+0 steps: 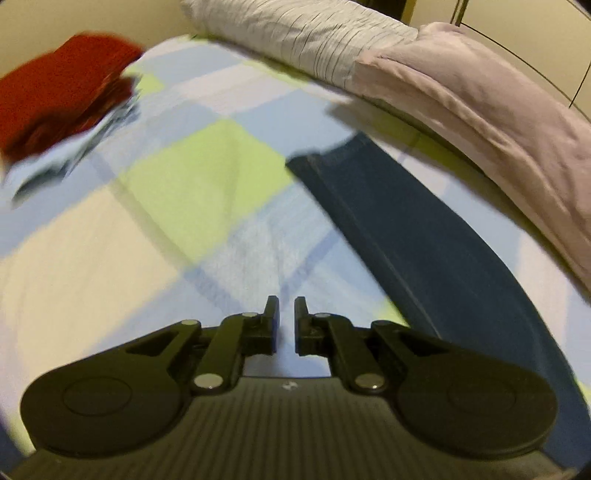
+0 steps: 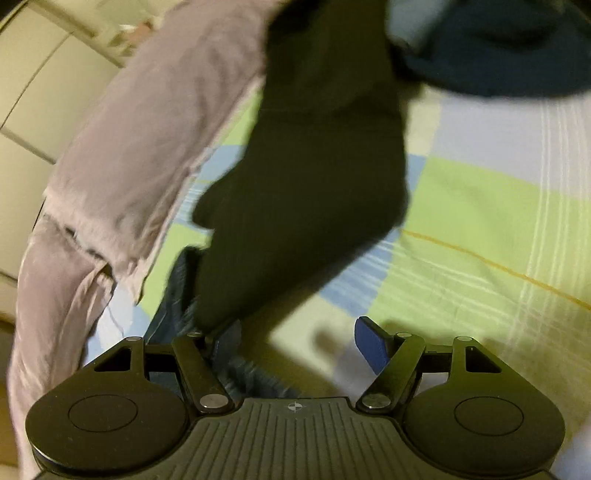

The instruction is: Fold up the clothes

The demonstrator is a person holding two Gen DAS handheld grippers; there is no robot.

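Note:
A navy garment (image 1: 424, 236) lies flat on the checked bedsheet (image 1: 192, 177), running from the middle to the lower right of the left wrist view. My left gripper (image 1: 286, 308) hovers over bare sheet just left of it, jaws almost closed with a narrow gap, holding nothing. In the right wrist view my right gripper (image 2: 299, 332) is wide open above the sheet (image 2: 480, 221). A dark, blurred cloth (image 2: 306, 177) hangs or lies in front of it, reaching down to the left finger (image 2: 225, 338). More navy fabric (image 2: 498, 55) lies at the top right.
A red folded garment (image 1: 62, 92) sits on a pale blue one (image 1: 55, 158) at the far left of the bed. A white pillow (image 1: 295, 33) and a lilac pillow (image 1: 480, 103) line the far edge. The lilac pillow also shows in the right wrist view (image 2: 147, 129).

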